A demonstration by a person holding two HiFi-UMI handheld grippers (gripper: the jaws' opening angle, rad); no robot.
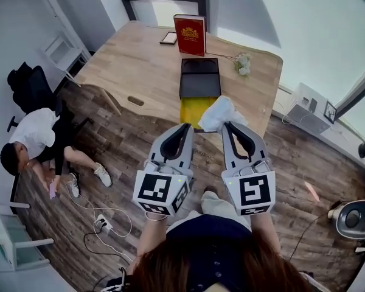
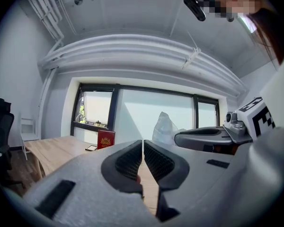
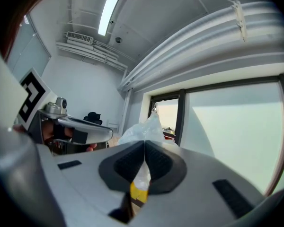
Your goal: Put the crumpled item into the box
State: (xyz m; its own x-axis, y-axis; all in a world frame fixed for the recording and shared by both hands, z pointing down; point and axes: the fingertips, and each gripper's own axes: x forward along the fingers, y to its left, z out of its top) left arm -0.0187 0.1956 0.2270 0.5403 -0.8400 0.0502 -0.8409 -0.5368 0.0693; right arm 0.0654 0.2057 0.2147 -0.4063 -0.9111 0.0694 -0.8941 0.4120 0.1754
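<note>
Closest to the lens, dark hair (image 1: 219,272) along the bottom edge of the head view, with two forearms reaching forward past it. Just beyond those, left gripper (image 1: 188,128) and right gripper (image 1: 226,125) side by side, held over the near edge of a wooden table (image 1: 128,59).

Right gripper: jaws pressed together on a white crumpled item (image 1: 221,113), pinching its lower part. In the right gripper view, the item (image 3: 144,126) bulges up past the pads.

Left gripper: jaws closed against each other, nothing between them in the left gripper view. Close beside the item (image 2: 164,126); contact with it cannot be told.

Beneath and just beyond the item, an open box (image 1: 200,78) lying flat on the table, black in its far half, yellow in its near half. Item held above the right side of the yellow half, not resting inside.

Farther back, a red panel (image 1: 190,34) standing upright at the box's far end, and a small white clump (image 1: 242,64) on the table to its right. On the floor left of the table, a seated person (image 1: 33,142).
</note>
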